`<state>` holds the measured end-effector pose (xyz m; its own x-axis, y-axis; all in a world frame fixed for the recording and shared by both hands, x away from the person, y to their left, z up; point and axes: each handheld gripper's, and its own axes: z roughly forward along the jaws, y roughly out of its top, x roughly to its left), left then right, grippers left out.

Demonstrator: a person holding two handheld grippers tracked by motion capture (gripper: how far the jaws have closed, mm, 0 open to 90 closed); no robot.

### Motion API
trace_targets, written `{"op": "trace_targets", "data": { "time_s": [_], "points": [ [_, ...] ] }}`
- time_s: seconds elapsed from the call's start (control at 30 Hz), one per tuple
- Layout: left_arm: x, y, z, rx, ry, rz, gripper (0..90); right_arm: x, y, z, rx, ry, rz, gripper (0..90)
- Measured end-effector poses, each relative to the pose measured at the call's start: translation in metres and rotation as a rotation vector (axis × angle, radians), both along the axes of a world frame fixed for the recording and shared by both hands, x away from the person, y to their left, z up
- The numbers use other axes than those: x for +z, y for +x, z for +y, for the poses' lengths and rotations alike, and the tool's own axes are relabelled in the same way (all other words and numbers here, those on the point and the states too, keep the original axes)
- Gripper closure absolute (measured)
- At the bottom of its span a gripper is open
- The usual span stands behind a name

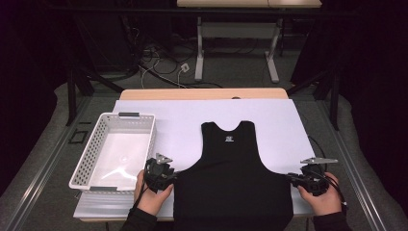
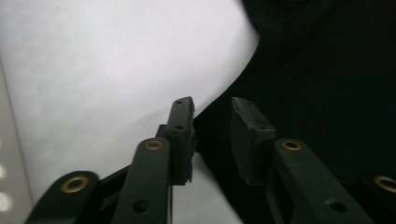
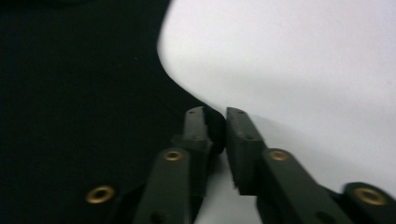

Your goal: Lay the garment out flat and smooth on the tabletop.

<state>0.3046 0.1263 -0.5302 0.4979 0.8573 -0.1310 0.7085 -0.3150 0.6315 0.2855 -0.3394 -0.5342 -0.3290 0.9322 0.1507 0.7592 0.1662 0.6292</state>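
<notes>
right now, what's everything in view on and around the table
black sleeveless fabric top: one, black, flat on the sheet, neck away from the person
white perforated plastic basket: one, white, to the left of the top, nothing visible inside
white sheet: one, white, covering the tabletop
wooden table: one, light wood, edge visible past the sheet
white desk frame: one, white, on the floor behind, with cables beside it
left gripper: one, black, at the top's left side edge, jaws apart with fabric between them
right gripper: one, black, at the top's right side edge, jaws close around a fold of fabric
hands: two, holding the grippers
</notes>
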Motion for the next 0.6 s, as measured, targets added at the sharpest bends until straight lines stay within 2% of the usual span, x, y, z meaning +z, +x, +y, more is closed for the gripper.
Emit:
{"op": "trace_targets", "data": {
  "time_s": [0.13,0.27,0.33,0.5,0.6],
  "points": [
    [0.005,0.002,-0.003,-0.009,-0.034,-0.013,62.2,0.006,0.001,0.005,0.014,0.017,-0.04,66.8],
    [0.011,0.008,-0.01,-0.029,-0.072,-0.027,58.5,0.012,0.006,0.016,0.039,0.025,-0.073,60.7],
    [0.014,0.012,-0.013,-0.034,-0.115,-0.023,55.3,0.016,0.01,0.022,0.053,0.032,-0.086,58.3],
    [0.017,0.024,-0.018,-0.036,-0.173,-0.014,47.3,0.026,0.02,0.035,0.086,0.048,-0.119,53.1],
    [0.02,0.031,-0.022,-0.041,-0.179,-0.023,44.5,0.031,0.025,0.042,0.098,0.055,-0.135,51.5]
  ]
}}
